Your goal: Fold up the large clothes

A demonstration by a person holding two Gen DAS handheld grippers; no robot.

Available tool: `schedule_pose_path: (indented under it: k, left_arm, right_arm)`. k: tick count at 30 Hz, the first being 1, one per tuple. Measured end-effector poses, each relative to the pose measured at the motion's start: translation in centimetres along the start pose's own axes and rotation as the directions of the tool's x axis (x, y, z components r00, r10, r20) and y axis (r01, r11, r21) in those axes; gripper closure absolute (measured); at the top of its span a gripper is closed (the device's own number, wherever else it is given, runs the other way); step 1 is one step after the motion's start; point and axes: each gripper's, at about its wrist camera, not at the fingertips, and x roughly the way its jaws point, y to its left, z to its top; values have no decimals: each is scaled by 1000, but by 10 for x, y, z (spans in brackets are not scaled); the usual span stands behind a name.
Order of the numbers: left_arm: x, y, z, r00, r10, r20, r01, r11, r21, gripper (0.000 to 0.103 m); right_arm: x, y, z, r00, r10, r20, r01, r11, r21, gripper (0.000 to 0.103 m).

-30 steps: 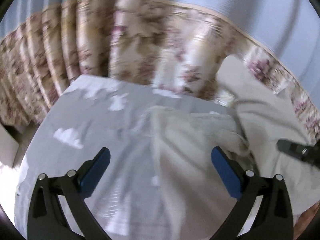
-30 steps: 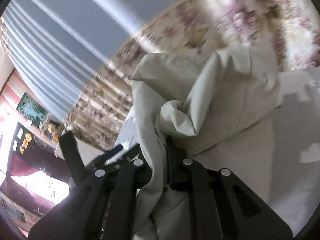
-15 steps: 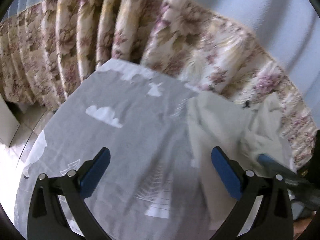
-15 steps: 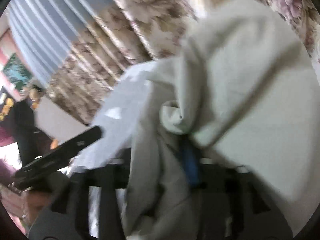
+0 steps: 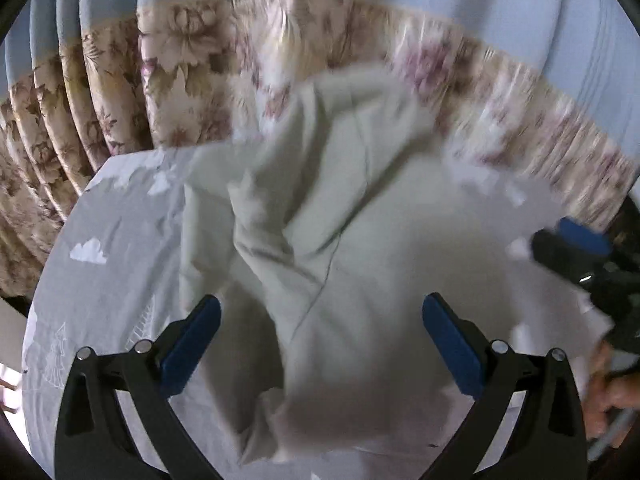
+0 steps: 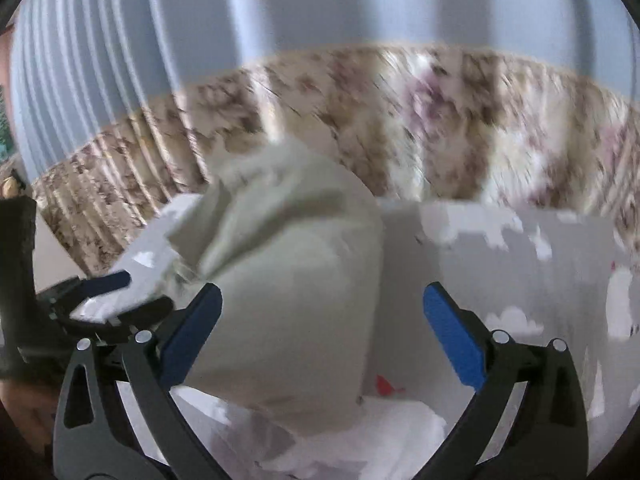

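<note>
A large pale cream garment (image 5: 320, 240) lies crumpled in a heap on the grey printed sheet (image 5: 104, 280), blurred by motion. My left gripper (image 5: 320, 340) hovers open just above its near part, blue pads spread wide with nothing between them. In the right wrist view the same garment (image 6: 288, 280) bulges up as a mound in front of my right gripper (image 6: 320, 332), which is open too and holds nothing. The right gripper shows at the right edge of the left wrist view (image 5: 580, 248), beside a hand (image 5: 608, 392). The left gripper appears at the left edge of the right wrist view (image 6: 108, 300).
A floral curtain (image 5: 200, 80) with a pale blue upper band hangs just behind the far edge of the sheet-covered surface. White crumpled fabric (image 6: 360, 432) and a small red scrap (image 6: 384, 386) lie near the right gripper. Bare sheet (image 6: 520, 280) extends to the right.
My right gripper has let go of the garment and opened; the cloth has dropped onto the sheet in a heap. The left gripper has swung over it, staying open.
</note>
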Motion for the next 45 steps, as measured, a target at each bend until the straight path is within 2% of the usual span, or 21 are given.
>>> schedule_pose_path:
  k: [2, 4, 8, 12, 16, 17, 20, 22, 24, 25, 26, 28, 31, 32, 33, 35, 37, 40, 42, 44, 45]
  left_arm:
    - [18, 11, -10, 999, 46, -23, -46, 999, -19, 2]
    - [38, 39, -24, 998, 6, -68, -13, 994, -106, 2]
    - [48, 59, -43, 998, 2, -64, -10, 992, -126, 1]
    - [49, 60, -48, 999, -2, -41, -4, 989, -146, 1]
    - [41, 66, -49, 999, -27, -24, 22, 980, -197, 4]
    - [29, 69, -43, 999, -44, -12, 41, 975, -220, 10]
    - [-12, 61, -14, 996, -13, 88, 29, 981, -189, 10]
    - [-27, 57, 7, 991, -11, 130, 35, 983, -179, 10]
    - [-27, 48, 33, 991, 3, 135, 18, 988, -153, 10]
    - [-24, 43, 45, 990, 33, 134, -14, 990, -138, 10]
    - [-17, 39, 59, 991, 46, 127, -30, 991, -128, 10]
    - [3, 37, 75, 994, 74, 80, -63, 989, -132, 10]
    - [49, 48, 89, 991, 136, -18, -137, 981, -139, 9]
    - [67, 56, 89, 985, 163, -57, -170, 975, -143, 8]
    - [78, 65, 87, 982, 170, -77, -180, 971, -154, 1]
    - [98, 80, 80, 975, 191, -115, -207, 966, -156, 1]
    - [118, 93, 67, 971, 185, -153, -209, 965, -159, 1]
    - [131, 97, 49, 976, 175, -130, -194, 969, -155, 1]
    - [134, 103, 44, 985, 128, -116, -149, 969, -196, 1]
    - [133, 104, 46, 989, 109, -103, -127, 974, -189, 1]
    - [129, 106, 46, 992, 75, -99, -93, 977, -194, 2]
  right_arm:
    - [18, 0, -11, 999, -7, -33, 8, 1000, 25, 3]
    - [25, -1, -24, 998, 3, -67, 0, 999, 38, 3]
    - [60, 22, -52, 986, -30, -164, 19, 998, -67, 7]
    - [77, 37, -65, 980, -130, -148, 107, 982, -158, 3]
    - [85, 39, -69, 979, -143, -148, 119, 980, -161, 3]
    - [84, 38, -66, 979, -139, -150, 115, 980, -160, 3]
    - [65, 29, -43, 986, -63, -155, 46, 993, -112, 6]
    - [38, 23, -15, 997, -24, -71, 18, 997, -80, 4]
    - [30, 20, 11, 999, -14, -30, 12, 998, -55, 3]
    - [30, 18, 22, 1000, -16, -19, 15, 999, -49, 3]
    - [46, 14, 47, 998, -60, -23, 59, 997, -46, 3]
    - [72, 5, 62, 995, -68, -70, 68, 998, -6, 3]
    - [109, -4, 71, 988, -76, -135, 81, 996, 29, 3]
    - [122, -4, 72, 984, -81, -160, 87, 996, 30, 3]
    - [134, -5, 71, 979, -84, -184, 93, 995, 36, 4]
    - [152, -3, 68, 971, -95, -220, 105, 994, 37, 4]
    - [178, 1, 61, 954, -111, -279, 119, 993, 10, 3]
    - [202, 8, 45, 932, -155, -329, 147, 988, -48, 4]
    - [208, 11, 38, 929, -175, -325, 157, 984, -82, 4]
    - [209, 9, 37, 933, -169, -318, 154, 986, -71, 4]
    - [206, 9, 37, 935, -162, -315, 147, 987, -71, 4]
